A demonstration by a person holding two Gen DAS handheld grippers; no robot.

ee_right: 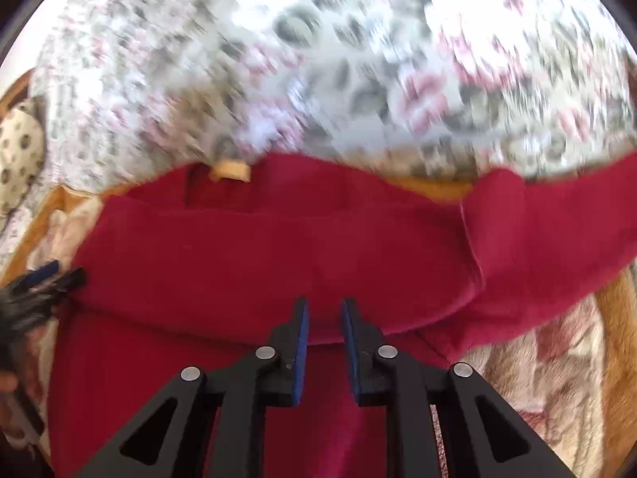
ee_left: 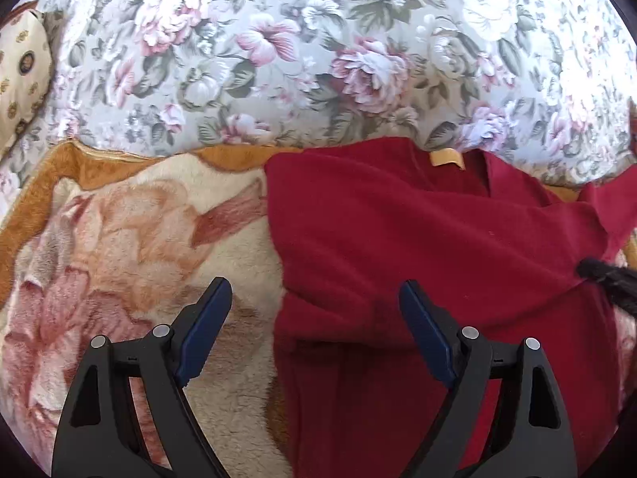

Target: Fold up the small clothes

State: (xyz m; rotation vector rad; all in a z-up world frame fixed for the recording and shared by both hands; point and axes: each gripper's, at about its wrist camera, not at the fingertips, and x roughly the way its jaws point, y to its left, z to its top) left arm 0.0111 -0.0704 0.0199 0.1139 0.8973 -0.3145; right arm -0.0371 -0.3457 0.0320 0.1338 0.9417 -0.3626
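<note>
A dark red garment (ee_left: 398,239) lies spread on a plush blanket, its tan neck label (ee_left: 446,158) at the far edge. My left gripper (ee_left: 314,285) hangs open and wide over the garment's left edge, with nothing between its pads. In the right wrist view the same garment (ee_right: 278,247) shows a fold across its middle and a sleeve (ee_right: 537,231) reaching right. My right gripper (ee_right: 325,302) stands just above that fold with a narrow gap between its blue pads and no cloth pinched. This view is motion-blurred.
The plush blanket (ee_left: 119,239) has a rose pattern and an orange border. Behind it rises a floral bedspread (ee_left: 278,59). A cream patterned pillow (ee_left: 20,71) sits at the far left. The left gripper's fingers (ee_right: 43,273) show at the garment's left edge.
</note>
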